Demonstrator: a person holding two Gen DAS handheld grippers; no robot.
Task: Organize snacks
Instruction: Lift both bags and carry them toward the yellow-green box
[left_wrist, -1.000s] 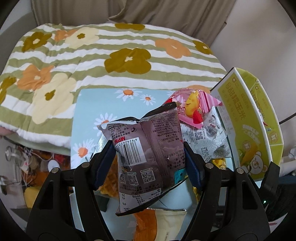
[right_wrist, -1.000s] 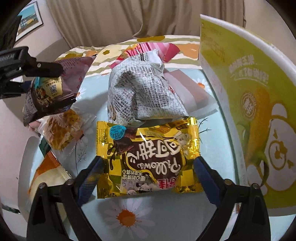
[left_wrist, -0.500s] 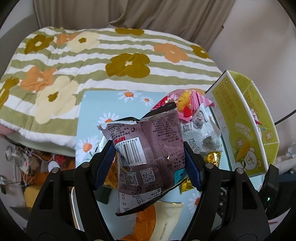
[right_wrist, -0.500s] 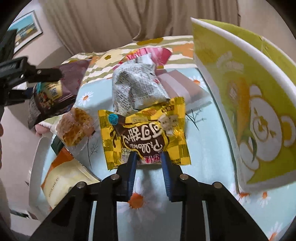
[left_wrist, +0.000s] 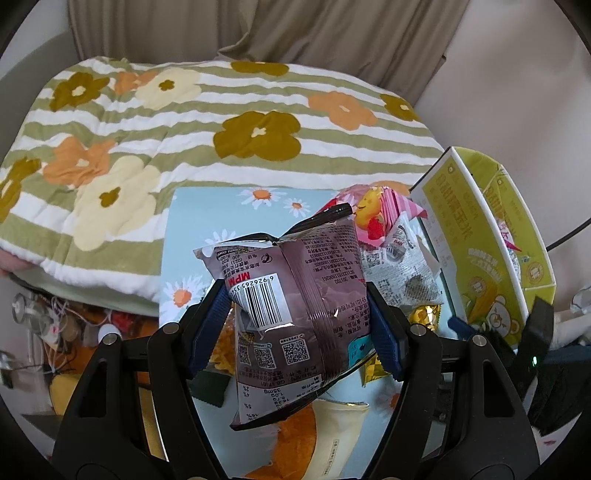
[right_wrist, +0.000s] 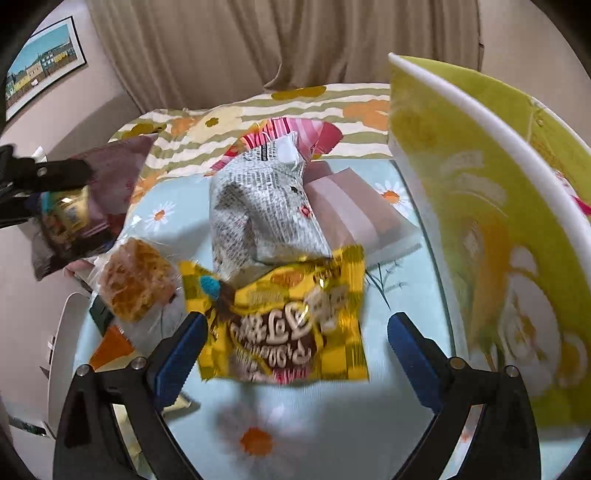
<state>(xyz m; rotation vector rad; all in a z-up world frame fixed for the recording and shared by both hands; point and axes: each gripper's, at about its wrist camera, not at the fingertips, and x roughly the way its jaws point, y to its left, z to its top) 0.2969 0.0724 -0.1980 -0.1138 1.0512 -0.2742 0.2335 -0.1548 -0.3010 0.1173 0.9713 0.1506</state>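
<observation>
my left gripper (left_wrist: 295, 328) clenches a brown snack bag (left_wrist: 291, 306) above the table (left_wrist: 192, 221). my right gripper (right_wrist: 295, 347) has just sprung wide; the yellow packet (right_wrist: 288, 317) lies between its pads, the green box (right_wrist: 480, 221) close right.

A tall yellow-green box (right_wrist: 491, 206) walls off the right side of the daisy-print table (right_wrist: 406, 295). A grey printed bag (right_wrist: 258, 206) stands in the middle, a yellow packet (right_wrist: 288, 321) lies in front of it, and a waffle pack (right_wrist: 136, 284) sits to the left. Bare cloth shows between packet and box.
</observation>
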